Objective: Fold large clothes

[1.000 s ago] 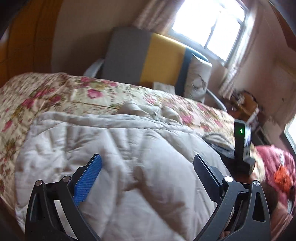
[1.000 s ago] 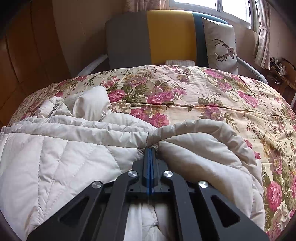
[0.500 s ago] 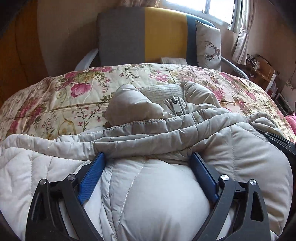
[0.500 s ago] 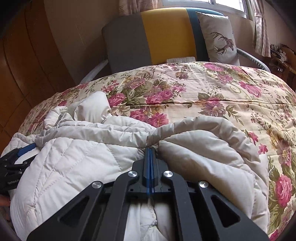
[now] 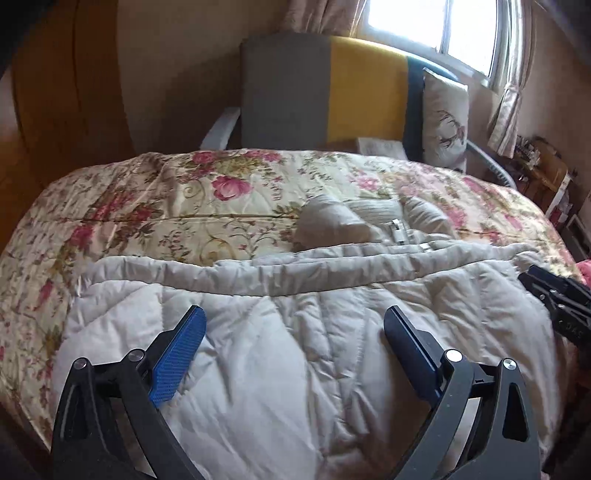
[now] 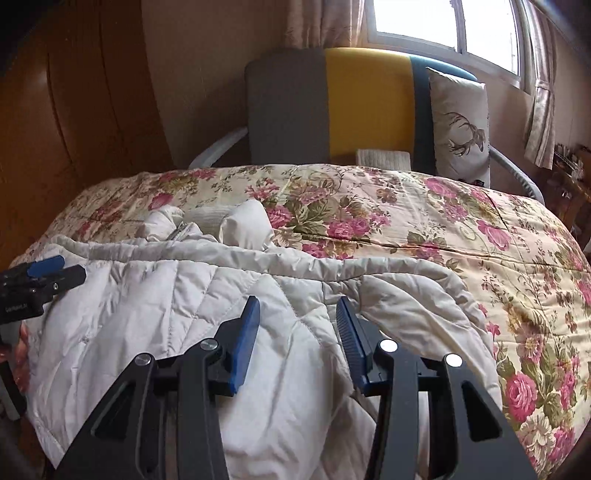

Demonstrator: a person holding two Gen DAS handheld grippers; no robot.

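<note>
A large off-white quilted puffer jacket lies folded over on the floral bedspread, its collar and zipper at the far side. It also fills the near half of the right wrist view. My left gripper is open and empty, just above the jacket's near part. My right gripper is open and empty over the jacket's right part. The right gripper shows at the right edge of the left wrist view; the left gripper shows at the left edge of the right wrist view.
A grey, yellow and teal armchair with a deer cushion stands behind the bed. A wooden wardrobe is at the left. A cluttered wooden stand is at the right by the curtained window.
My right gripper has opened and let go of the jacket fold it was pinching. My left gripper has drawn back from the jacket bulge it straddled. The jacket now lies flatter.
</note>
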